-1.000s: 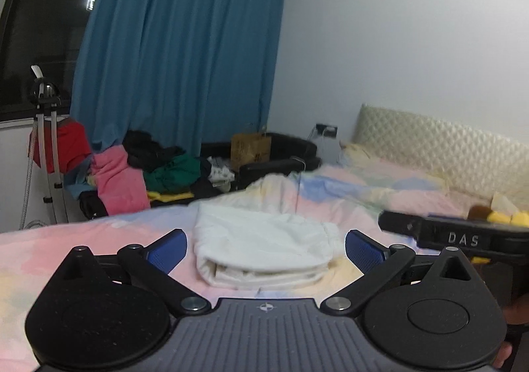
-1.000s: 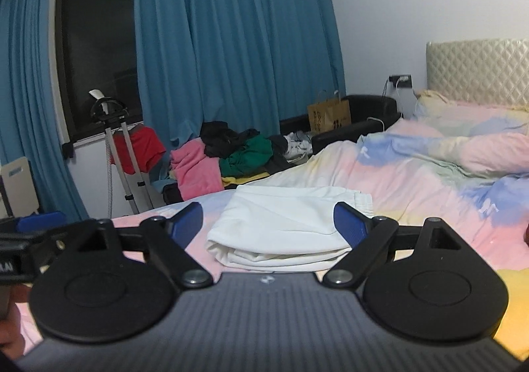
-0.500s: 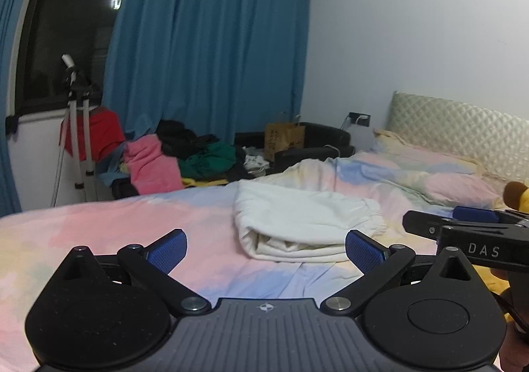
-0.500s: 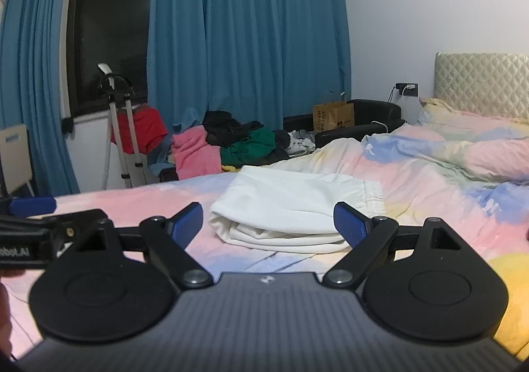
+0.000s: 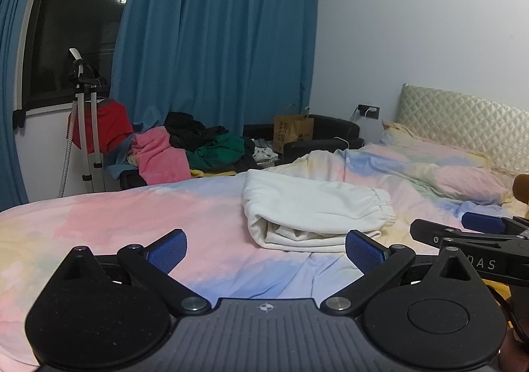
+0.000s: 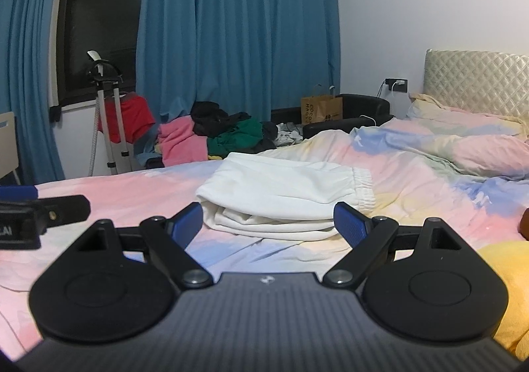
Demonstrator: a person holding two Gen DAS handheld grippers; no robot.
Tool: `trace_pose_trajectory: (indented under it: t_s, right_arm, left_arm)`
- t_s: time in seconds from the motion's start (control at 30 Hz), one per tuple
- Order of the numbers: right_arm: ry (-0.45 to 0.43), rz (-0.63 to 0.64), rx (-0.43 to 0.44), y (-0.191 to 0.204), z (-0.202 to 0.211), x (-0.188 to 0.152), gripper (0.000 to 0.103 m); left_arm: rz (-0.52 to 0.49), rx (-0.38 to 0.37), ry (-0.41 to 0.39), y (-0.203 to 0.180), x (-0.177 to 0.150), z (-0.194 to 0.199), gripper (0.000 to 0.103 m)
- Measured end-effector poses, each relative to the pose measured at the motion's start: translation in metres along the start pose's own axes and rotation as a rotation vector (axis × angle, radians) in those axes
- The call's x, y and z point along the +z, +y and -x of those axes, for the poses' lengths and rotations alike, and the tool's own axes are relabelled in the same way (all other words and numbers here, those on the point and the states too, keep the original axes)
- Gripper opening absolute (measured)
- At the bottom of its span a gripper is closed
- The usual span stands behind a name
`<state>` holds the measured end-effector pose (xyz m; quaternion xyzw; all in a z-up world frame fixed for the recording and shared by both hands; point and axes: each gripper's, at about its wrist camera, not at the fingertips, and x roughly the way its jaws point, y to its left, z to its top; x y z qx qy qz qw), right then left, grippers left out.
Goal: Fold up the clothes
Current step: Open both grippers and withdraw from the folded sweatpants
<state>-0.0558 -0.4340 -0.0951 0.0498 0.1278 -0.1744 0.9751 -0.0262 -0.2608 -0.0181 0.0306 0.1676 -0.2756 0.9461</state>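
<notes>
A white garment (image 5: 310, 213) lies folded into a thick rectangle on the pastel bedspread (image 5: 132, 223); its elastic hem faces right. It also shows in the right wrist view (image 6: 284, 196). My left gripper (image 5: 266, 251) is open and empty, held above the bed short of the garment and a little to its left. My right gripper (image 6: 267, 223) is open and empty, just short of the garment's near edge. Each gripper shows at the edge of the other's view.
A pile of unfolded clothes (image 5: 195, 150), pink, green and black, lies beyond the bed's far side by the blue curtains. A garment steamer stand (image 5: 86, 120) with a red item stands at left. A paper bag (image 5: 292, 134), pillows and the headboard (image 5: 463, 127) are at right.
Both grippers have drawn back and swung left, away from the folded garment. The garment has stayed still and both grippers have stayed open.
</notes>
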Motion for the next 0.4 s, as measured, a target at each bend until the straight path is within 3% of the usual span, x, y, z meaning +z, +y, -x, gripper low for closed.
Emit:
trace_pose_trajectory:
  t_s: [0.4]
  right_arm:
    - [0.01, -0.006, -0.018, -0.0029, -0.0026, 0.0002, 0.088]
  left_arm:
    - [-0.01, 0.021, 0.008, -0.0034, -0.0031, 0.0021, 0.103]
